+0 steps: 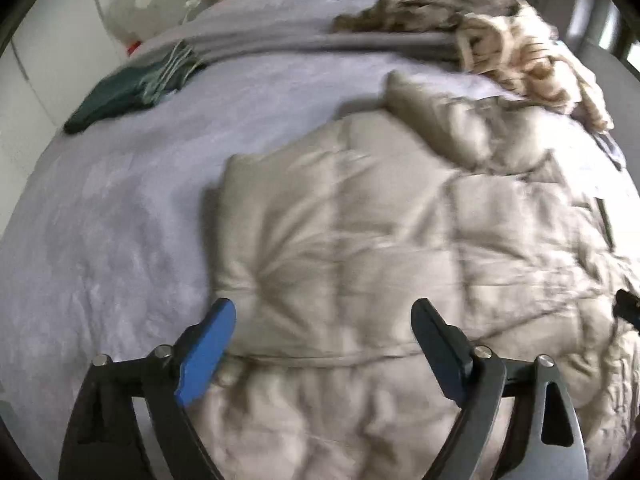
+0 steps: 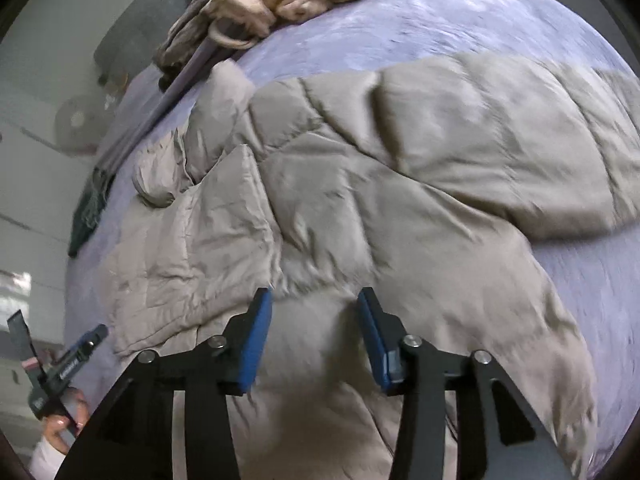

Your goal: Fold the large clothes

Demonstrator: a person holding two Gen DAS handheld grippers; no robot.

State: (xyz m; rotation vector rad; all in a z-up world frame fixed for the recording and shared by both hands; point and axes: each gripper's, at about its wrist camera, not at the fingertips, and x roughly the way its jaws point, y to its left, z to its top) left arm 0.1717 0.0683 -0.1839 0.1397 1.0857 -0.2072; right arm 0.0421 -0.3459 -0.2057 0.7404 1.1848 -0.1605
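Hovering with jaws spread wide and empty, left gripper over puffy quilted beige coat lying flat on lavender bedsheet; right gripper half open above the same coat, nothing pinched. Seen only from the right wrist: hand holding the left tool. Clearer from the left: dark green folded garment, cream knitted heap

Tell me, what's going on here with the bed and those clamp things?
A person is folding a beige puffer coat spread on a bed with a lilac cover, using a two-finger gripper in each hand. Both the left gripper and the right gripper hang open above the coat, gripping nothing. A knitted heap and a dark green garment lie further off.
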